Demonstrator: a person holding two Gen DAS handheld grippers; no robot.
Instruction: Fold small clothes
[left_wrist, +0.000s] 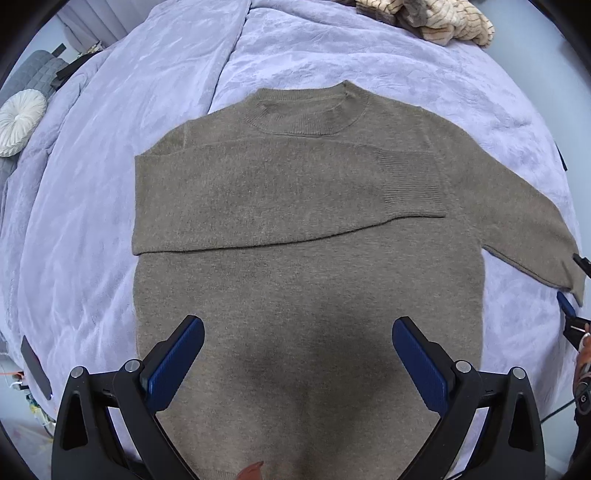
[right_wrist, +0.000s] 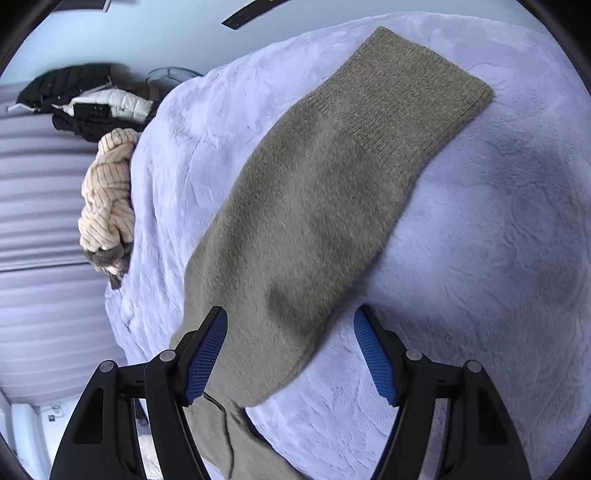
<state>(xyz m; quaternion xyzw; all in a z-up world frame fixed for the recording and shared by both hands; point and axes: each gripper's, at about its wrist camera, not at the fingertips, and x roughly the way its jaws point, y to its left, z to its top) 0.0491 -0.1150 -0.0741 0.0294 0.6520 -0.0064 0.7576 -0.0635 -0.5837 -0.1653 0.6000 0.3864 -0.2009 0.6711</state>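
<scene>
Two grippers: both spread wide, gripping nothing.
Left wrist view: the left gripper (left_wrist: 297, 347) hovers over the lower body of the sweater (left_wrist: 306, 236), which lies flat on the blanket (left_wrist: 92, 184); one sleeve is folded across the chest.
Right wrist view: the right gripper (right_wrist: 290, 350) straddles the outstretched sleeve (right_wrist: 332, 177).
Textures: taupe fuzzy knit, ribbed cuff (right_wrist: 406, 96); plush lavender blanket.

A plain taupe-brown sweater (left_wrist: 306, 229) lies on the lavender blanket (left_wrist: 122, 155), beyond it a cream garment with dark stripes (left_wrist: 439, 18), nearer it blue gripper pads (left_wrist: 173, 363).
</scene>
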